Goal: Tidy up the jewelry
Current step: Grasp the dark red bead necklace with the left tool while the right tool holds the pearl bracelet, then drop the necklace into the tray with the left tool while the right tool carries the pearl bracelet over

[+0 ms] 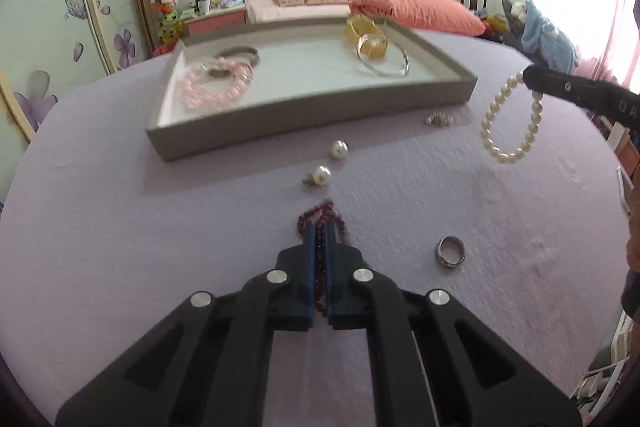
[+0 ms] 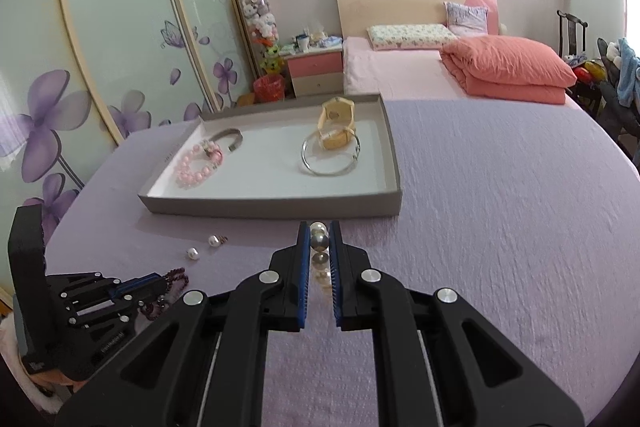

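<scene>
We hold two light, limp, slippery strands above the purple bedspread (image 1: 160,247) near the tray (image 1: 320,107), our left gripper (image 1: 319,235) clamped across the dark red bead bracelet (image 1: 320,219), our right gripper (image 2: 319,243) pinching the pearl bracelet (image 1: 508,123), each best gripped across its beads.

I'm looking at a home bedroom. A bed (image 2: 392,67) with a cream-and-pink headboard (image 2: 416,1) is sitting in the upper middle of the right wrist view, a folded coral quilt (image 2: 512,71) lying on it at upper right. A pink nightstand (image 2: 316,71) is standing left of it, beside a tall clear case of plush toys (image 2: 260,19). Sliding wardrobe doors (image 2: 100,47) with purple flower prints are filling the left. A lilac bedspread (image 2: 500,227) is covering the foreground surface.
</scene>
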{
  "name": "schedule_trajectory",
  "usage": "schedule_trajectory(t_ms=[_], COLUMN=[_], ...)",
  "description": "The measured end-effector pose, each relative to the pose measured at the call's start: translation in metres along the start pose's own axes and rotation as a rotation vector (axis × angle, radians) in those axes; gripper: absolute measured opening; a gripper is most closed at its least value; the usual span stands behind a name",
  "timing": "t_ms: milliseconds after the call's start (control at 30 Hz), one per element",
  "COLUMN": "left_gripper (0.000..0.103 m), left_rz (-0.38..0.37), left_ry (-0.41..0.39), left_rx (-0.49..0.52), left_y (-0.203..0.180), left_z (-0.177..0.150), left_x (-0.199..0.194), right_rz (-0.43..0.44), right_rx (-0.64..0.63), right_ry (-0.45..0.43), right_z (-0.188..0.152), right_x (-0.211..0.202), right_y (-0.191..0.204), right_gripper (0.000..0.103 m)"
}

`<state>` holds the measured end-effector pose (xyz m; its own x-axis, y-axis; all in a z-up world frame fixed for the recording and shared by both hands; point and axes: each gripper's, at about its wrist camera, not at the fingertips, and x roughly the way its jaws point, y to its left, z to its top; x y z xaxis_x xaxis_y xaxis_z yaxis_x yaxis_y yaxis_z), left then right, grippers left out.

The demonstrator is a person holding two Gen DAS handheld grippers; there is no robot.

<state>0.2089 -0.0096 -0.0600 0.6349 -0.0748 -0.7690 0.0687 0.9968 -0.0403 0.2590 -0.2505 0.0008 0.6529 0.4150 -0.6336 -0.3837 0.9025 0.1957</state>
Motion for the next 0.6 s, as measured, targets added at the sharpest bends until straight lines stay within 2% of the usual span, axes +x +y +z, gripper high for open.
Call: schedule_trajectory(t_ms=[600], left_gripper=[0.005], left_rz=[-0.01], left_ry=[-0.262], left_rx=[-0.034], left_y=[0.029], left_z=[0.053], left_x=[-0.096], right_rz=[0.032], right_rx=[-0.027], right_ry=[-0.105], right_z=[0.027], right_x=[-0.027], right_y=[0.017], right_gripper=[0.01])
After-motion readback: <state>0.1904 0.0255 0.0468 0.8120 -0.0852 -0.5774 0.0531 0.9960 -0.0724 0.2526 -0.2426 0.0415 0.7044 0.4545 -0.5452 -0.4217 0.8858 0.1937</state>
